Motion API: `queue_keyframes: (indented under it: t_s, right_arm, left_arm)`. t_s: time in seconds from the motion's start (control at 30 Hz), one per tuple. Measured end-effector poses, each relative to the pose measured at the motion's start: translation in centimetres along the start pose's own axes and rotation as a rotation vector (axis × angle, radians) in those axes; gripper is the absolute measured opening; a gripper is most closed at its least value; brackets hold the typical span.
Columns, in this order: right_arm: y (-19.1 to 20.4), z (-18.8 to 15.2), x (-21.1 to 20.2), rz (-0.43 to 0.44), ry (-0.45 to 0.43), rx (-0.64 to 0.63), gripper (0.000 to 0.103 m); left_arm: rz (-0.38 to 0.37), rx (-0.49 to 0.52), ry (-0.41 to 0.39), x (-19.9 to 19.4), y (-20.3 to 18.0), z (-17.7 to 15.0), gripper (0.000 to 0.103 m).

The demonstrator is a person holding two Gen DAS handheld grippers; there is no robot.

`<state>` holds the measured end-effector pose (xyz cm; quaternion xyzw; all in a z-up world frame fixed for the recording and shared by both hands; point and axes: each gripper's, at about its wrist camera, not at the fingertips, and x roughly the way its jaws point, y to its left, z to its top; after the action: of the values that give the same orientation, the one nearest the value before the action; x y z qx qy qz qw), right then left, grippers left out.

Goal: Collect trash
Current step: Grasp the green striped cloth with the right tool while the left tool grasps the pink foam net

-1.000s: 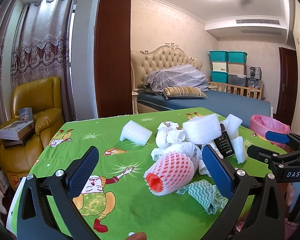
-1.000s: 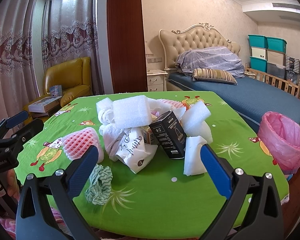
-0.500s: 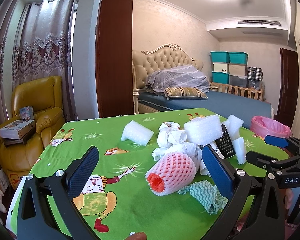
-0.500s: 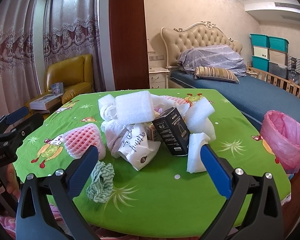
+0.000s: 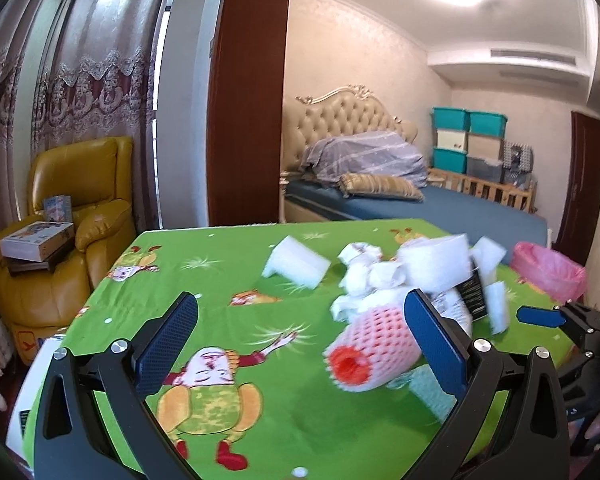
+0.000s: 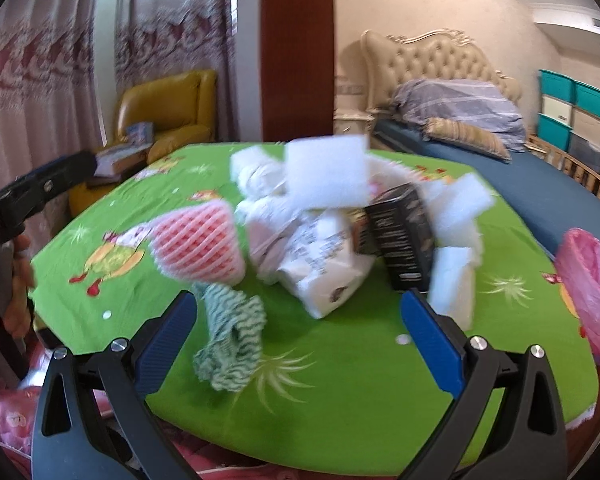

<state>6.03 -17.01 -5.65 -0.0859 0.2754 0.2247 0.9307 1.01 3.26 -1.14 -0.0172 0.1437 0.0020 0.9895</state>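
Left claw [image 5: 300, 340]: jaws spread wide, empty, held above the near part of the counter [image 5: 220, 280], which is covered by a green cartoon-print cloth. Right claw [image 6: 298, 330]: jaws likewise spread wide, empty, held over the near counter edge.

Trash location: all items lie in one heap on the counter.
- Pink foam net sleeve [image 5: 374, 350]: on its side, open red-lined end toward the left claw camera, partly behind that claw's right finger.
- Green-and-white crumpled cloth [image 6: 230, 342]: just in front of the sleeve, between the right claw's fingers in its view.
- White printed paper bag [image 6: 320, 264]: centre of the heap, touching the sleeve.
- Black carton [image 6: 402, 240]: tilted, leaning against the bag.
- White foam blocks: one [image 6: 326, 174] on top of the heap; one [image 5: 296, 262] lying apart on the far-left side.

Pink-lined waste bin [image 6: 592, 280]: beside the counter, at its right side. Both views show motion blur.
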Motion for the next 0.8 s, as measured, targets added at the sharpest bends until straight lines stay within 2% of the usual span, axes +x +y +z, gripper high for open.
queue_keyframes:
  t_s: [0.1,0.2,0.3,0.37,0.4,0.5,0.6,0.8]
  right_arm:
    - [1.2,0.0,1.3,0.031,0.021,-0.027,0.098]
    - [2.2,-0.1,3.4,0.042,0.066,-0.069,0.093]
    - [2.4,-0.4,5.0,0.065,0.124,-0.067,0.084]
    - [2.1,-0.6,5.2,0.087,0.131,-0.048,0.069]
    - [2.0,-0.7,5.3,0.101,0.128,-0.039,0.055]
    - [1.3,-0.7,4.3,0.147,0.090,-0.019,0.027]
    - [0.3,-0.8,2.5,0.105,0.045,-0.018,0.023]
    - [-3.6,-1.2,0.0,0.071,-0.014,0.082,0.022]
  left_arm:
    - [0.036,0.031,0.005,0.5,0.1,-0.5,0.097]
    - [0.090,0.071,0.001,0.9,0.1,-1.2,0.097]
    - [0.079,0.085,-0.006,1.5,0.3,-1.6,0.097]
    - [0.051,0.077,0.010,1.9,0.3,-1.6,0.097]
    - [0.041,0.077,0.029,2.2,0.1,-1.5,0.097]
    - [0.009,0.090,0.056,3.0,-0.8,-1.5,0.097]
    - [-0.036,0.112,0.090,3.8,-2.2,-1.6,0.097]
    - [-0.084,0.168,0.157,6.0,-4.9,-2.2,0.097]
